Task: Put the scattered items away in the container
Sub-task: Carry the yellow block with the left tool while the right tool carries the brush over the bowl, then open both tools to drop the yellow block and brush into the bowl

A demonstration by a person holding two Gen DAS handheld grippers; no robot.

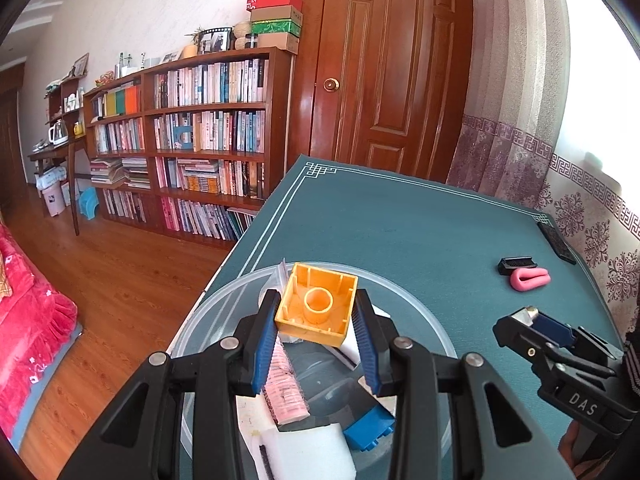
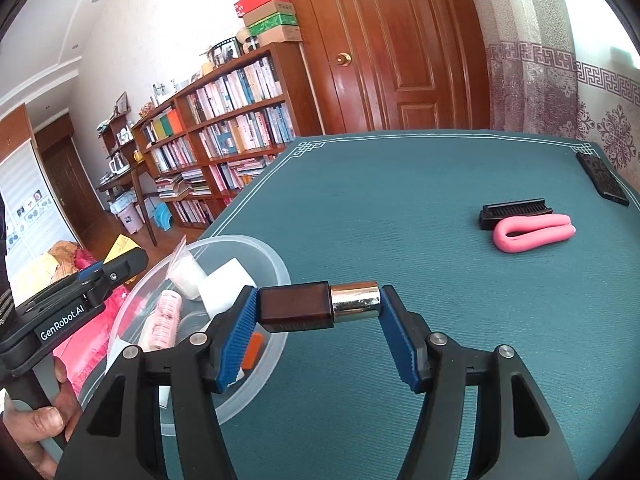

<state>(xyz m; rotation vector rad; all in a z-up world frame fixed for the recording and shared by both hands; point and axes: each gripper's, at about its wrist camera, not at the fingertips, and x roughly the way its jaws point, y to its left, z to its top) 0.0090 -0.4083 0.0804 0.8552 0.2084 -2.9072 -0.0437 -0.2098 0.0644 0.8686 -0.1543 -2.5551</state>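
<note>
The left tongs (image 1: pixel 316 316) are clamped on a yellow toy block (image 1: pixel 316 308), holding it by its two sides with the hollow underside facing the camera, above a clear plastic bowl (image 1: pixel 420 308) at the near left edge of the bench (image 1: pixel 400 220). Inside the bowl lie a pink hair roller (image 1: pixel 286 392), a blue block (image 1: pixel 370 428), white foam pieces (image 1: pixel 304 452) and a clear plastic bag (image 2: pixel 184 264). The right tongs (image 2: pixel 318 308) grip a small dark brown bottle with a silver cap (image 2: pixel 318 306) end to end, one finger on its base and the other on the cap, so it lies sideways just beside the bowl's right rim. Whether it is over the bench or over the rim is hard to tell.

Farther across the green bench cover, a black comb (image 2: pixel 514 212) and a pink folded foam curler (image 2: pixel 532 234) lie touching each other. A flat black item (image 2: pixel 604 180) sits near the far right corner. A hand (image 2: pixel 40 424) holds the handle of the left tongs.
</note>
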